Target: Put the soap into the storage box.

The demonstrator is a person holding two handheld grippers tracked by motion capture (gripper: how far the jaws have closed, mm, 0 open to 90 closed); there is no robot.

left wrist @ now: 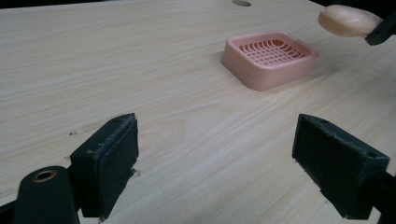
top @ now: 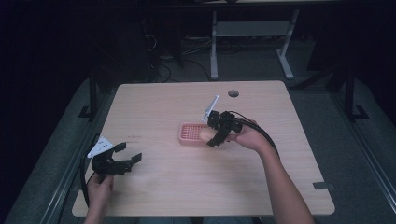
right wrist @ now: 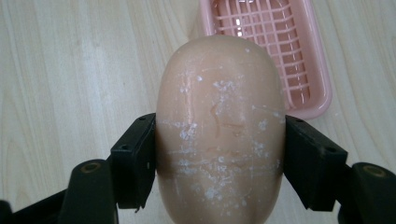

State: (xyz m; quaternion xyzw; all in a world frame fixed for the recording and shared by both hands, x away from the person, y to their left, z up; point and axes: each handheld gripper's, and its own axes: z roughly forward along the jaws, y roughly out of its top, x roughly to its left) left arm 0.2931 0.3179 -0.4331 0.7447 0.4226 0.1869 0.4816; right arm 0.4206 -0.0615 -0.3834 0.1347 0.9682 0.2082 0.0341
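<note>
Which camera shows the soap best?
The right gripper view: the soap sits close up, squeezed between the right gripper jaws, white flecks plain. The left gripper view shows it small at the top right edge. The high view shows a bit of it over the pink dish.

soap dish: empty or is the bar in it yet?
Empty. The pink soap dish shows a bare grid; the soap bar is clamped in the right gripper, held above the dish's edge.

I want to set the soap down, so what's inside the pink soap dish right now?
The pink soap dish shows only its own slatted grid, nothing lying on it. In the right gripper view the soap, held by the right gripper, covers the dish's near end.
</note>
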